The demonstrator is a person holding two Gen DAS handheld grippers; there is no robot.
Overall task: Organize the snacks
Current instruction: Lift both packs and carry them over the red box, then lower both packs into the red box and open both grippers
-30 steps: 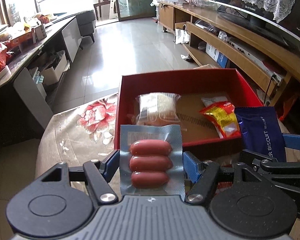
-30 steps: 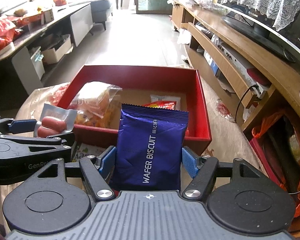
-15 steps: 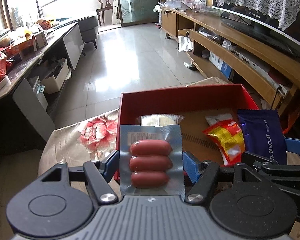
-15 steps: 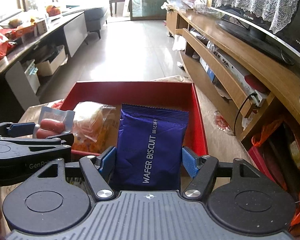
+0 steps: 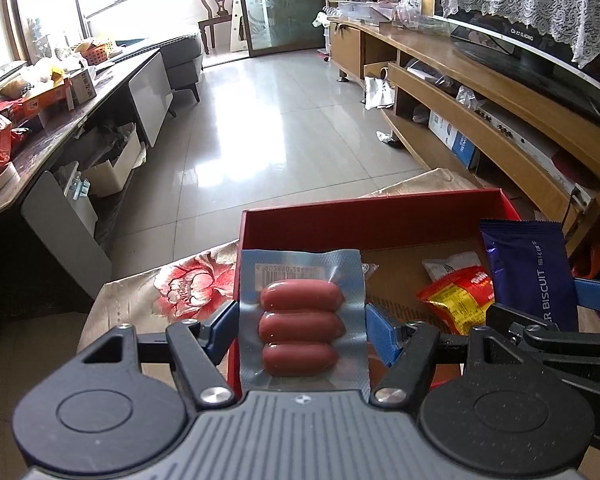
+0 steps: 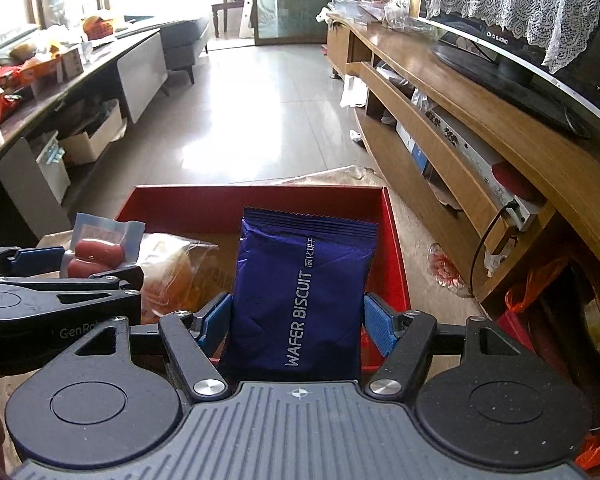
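Observation:
My left gripper (image 5: 300, 330) is shut on a vacuum pack of three sausages (image 5: 301, 322), held upright over the near left corner of the red box (image 5: 372, 216). My right gripper (image 6: 298, 322) is shut on a blue wafer biscuit pack (image 6: 300, 296), held upright over the near right part of the box (image 6: 260, 196). Inside the box lie a red-and-yellow snack packet (image 5: 458, 300), a white packet (image 5: 448, 266) and a clear bag of orange snacks (image 6: 178, 276). Each gripper shows in the other's view: the biscuit pack (image 5: 530, 272) and the sausage pack (image 6: 100, 250).
The box sits on a floral cloth (image 5: 188, 284) over a small table. A wooden TV stand (image 6: 460, 128) runs along the right. A long cluttered counter (image 5: 60, 120) stands on the left. An orange bag (image 6: 532, 284) hangs at lower right.
Both grippers have risen and tilted up with their packs still held; the box now sits lower in both views and less of its inside shows.

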